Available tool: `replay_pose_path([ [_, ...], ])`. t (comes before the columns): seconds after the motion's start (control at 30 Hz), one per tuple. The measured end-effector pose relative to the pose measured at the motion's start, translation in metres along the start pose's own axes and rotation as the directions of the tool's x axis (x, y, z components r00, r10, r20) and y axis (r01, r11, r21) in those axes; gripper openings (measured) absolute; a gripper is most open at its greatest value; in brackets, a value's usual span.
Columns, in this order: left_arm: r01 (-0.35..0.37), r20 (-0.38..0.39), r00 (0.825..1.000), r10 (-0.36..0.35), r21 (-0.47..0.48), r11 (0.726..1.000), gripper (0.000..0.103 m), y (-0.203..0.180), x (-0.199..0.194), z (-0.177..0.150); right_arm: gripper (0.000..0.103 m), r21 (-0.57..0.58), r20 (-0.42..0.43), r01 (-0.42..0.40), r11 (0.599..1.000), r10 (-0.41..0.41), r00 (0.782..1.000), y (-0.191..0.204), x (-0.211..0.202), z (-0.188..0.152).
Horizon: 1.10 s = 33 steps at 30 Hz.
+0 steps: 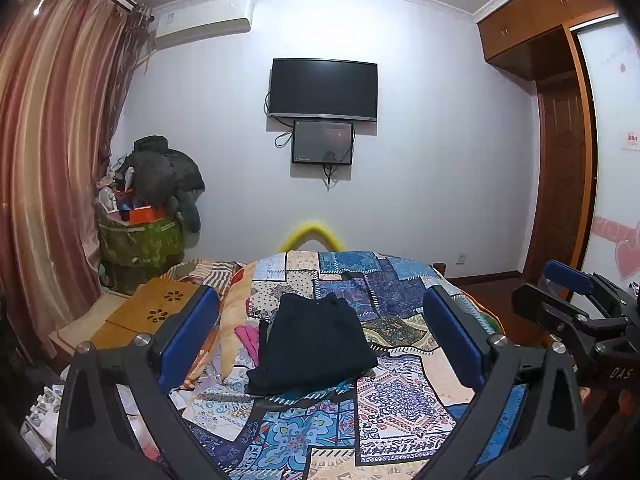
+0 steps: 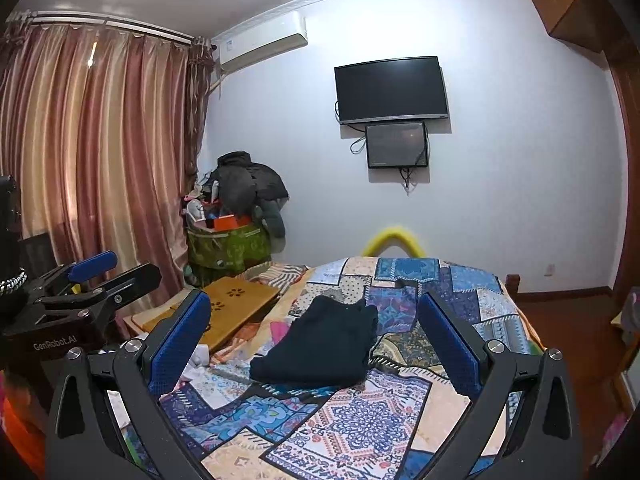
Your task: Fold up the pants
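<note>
The dark navy pants [image 1: 314,344] lie folded in a compact rectangle on the patchwork bedspread [image 1: 392,400], ahead of both grippers; they also show in the right wrist view [image 2: 320,344]. My left gripper [image 1: 320,332] is open and empty, held back above the near part of the bed, apart from the pants. My right gripper [image 2: 314,336] is open and empty, likewise held back from the pants. The right gripper's side shows at the right edge of the left wrist view [image 1: 576,304]. The left gripper's side shows at the left of the right wrist view [image 2: 84,292].
A wooden lap desk [image 1: 156,308] lies at the bed's left side. A heap of bags and dark clothes [image 1: 156,200] stands in the left corner by the curtain [image 1: 48,152]. A TV [image 1: 324,90] hangs on the far wall. A wardrobe [image 1: 560,120] stands at the right.
</note>
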<state>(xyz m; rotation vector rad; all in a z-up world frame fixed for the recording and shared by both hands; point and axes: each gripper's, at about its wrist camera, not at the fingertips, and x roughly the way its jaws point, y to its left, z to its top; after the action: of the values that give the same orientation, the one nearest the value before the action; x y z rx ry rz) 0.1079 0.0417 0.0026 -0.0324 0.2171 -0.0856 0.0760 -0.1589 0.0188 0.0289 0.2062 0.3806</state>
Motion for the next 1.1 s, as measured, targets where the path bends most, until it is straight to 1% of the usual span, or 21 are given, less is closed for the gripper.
replay_pose_path([
  [0.73, 0.008, 0.001, 1.000, -0.008, 0.006, 1.000, 0.103, -0.0016, 0.0013, 0.0006, 0.103, 0.021, -0.004, -0.003, 1.000, 0.003, 1.000, -0.0068, -0.0011, -0.0007],
  [1.1, 0.038, 0.008, 0.999, -0.038, 0.022, 0.999, 0.103, -0.0082, -0.0003, 0.0002, 0.103, 0.030, -0.001, 0.000, 1.000, 0.000, 1.000, -0.0088, -0.0014, -0.0009],
])
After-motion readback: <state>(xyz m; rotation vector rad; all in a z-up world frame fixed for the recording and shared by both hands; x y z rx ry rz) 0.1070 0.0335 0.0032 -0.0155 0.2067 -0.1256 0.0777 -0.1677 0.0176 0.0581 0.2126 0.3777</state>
